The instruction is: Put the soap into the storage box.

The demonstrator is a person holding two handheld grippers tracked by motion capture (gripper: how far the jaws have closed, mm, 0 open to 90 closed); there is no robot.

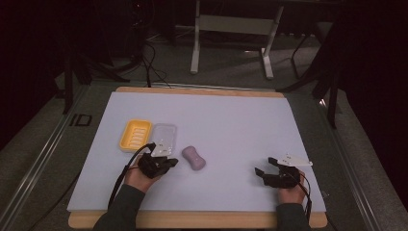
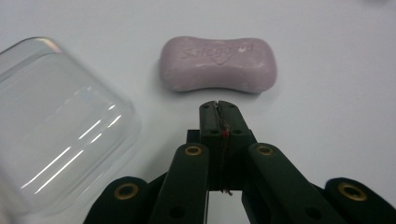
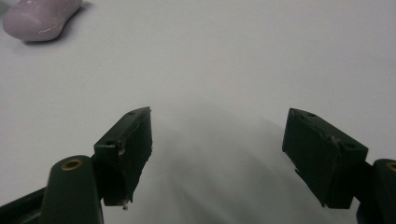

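A lilac bar of soap (image 1: pixel 194 158) lies on the white table mat, left of centre. In the left gripper view the soap (image 2: pixel 218 64) sits just beyond my left gripper (image 2: pixel 218 105), whose jaws are pressed together with nothing between them. A clear plastic lid (image 2: pixel 56 126) rests to the left of that gripper. In the high view my left gripper (image 1: pixel 169 162) is a little left of the soap, beside the clear lid (image 1: pixel 164 135). A yellow soap dish (image 1: pixel 135 134) lies left of the lid. My right gripper (image 1: pixel 263 166) stands open and empty at the front right, with its jaws (image 3: pixel 219 140) spread wide over bare mat.
The white mat (image 1: pixel 231 120) covers a wooden tabletop (image 1: pixel 192 220). The far corner of the right gripper view catches the soap (image 3: pixel 39 17). Behind the table stand a white frame's legs (image 1: pixel 231 38) and loose cables on the floor.
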